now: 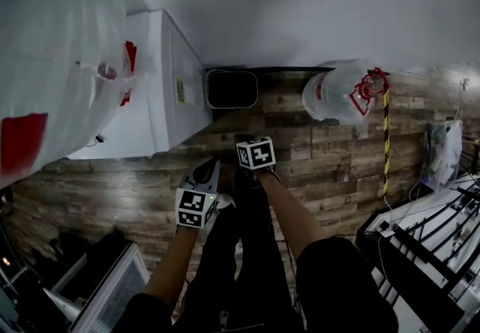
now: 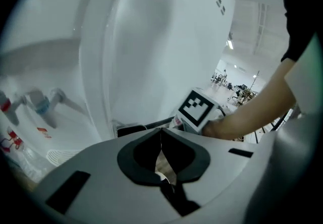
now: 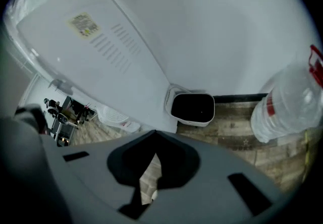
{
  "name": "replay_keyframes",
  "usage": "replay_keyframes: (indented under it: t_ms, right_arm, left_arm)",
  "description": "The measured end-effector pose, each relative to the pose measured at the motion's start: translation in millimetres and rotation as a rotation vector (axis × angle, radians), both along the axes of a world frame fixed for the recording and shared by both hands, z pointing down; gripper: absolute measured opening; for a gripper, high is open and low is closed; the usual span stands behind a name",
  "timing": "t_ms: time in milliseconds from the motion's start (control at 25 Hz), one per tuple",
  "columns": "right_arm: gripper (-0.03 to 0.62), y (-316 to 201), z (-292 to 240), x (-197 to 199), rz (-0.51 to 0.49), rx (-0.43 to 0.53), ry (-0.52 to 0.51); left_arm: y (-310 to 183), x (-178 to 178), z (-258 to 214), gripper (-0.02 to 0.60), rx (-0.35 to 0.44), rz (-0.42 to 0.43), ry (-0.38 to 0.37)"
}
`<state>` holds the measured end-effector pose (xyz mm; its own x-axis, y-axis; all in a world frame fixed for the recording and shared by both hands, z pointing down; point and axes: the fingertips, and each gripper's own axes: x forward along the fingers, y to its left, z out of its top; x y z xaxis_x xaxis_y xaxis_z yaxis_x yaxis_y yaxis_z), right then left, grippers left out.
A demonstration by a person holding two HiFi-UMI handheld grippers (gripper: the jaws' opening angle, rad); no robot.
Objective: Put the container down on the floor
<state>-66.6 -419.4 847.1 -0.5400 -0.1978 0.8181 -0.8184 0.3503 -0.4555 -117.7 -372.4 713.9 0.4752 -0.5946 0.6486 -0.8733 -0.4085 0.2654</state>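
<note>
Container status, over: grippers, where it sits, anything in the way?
Left gripper and right gripper both shut, empty. Container on floor against wall, beside white cabinet. Clear bag off to one side, apart.

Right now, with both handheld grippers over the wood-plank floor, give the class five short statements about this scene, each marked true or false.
1. The white container with a dark inside stands on the wood-plank floor against the pale wall. True.
2. The right gripper clamps that container. False: its jaws are together with nothing between them, and the container sits apart, ahead of it.
3. A large clear plastic bottle with red parts stands to the container's right in the head view. True.
4. The left gripper has its jaws wide apart. False: the tips meet.
5. The floor is grey carpet. False: it is wood planks.
</note>
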Motion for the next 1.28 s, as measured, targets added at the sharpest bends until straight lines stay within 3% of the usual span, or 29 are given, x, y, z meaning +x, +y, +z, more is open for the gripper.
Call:
replay_keyframes:
  t_ms: [240, 520, 800, 1000, 1280]
  right_arm:
    - [0.011, 52.2, -102.7, 31.0, 0.086, 0.154, 0.100]
    - [0.011, 48.3, -278.9, 18.8, -0.040, 0.591, 0.124]
    - [0.009, 67.7, -455.0, 7.7, -0.044, 0.919, 0.068]
    - [0.009, 93.0, -510.6, 0.0, -0.027, 1.002, 0.033]
    - [0.009, 113.7, -512.4, 4.0, -0.026, 0.986, 0.026]
  left_arm:
    - [5.2, 0.5, -87.9, 0.015, 0.086, 0.003, -0.001]
    - [5.7, -9.6, -198.8, 0.015, 0.246, 0.010, -0.018]
    - [25.3, -23.9, -298.5, 0.015, 0.382, -0.043, -0.003]
    - [46.0, -19.3, -336.7, 0.015, 0.436, -0.036, 0.002]
    - [71.2, -12.3, -337.1, 0.015, 0.434, -0.030, 0.001]
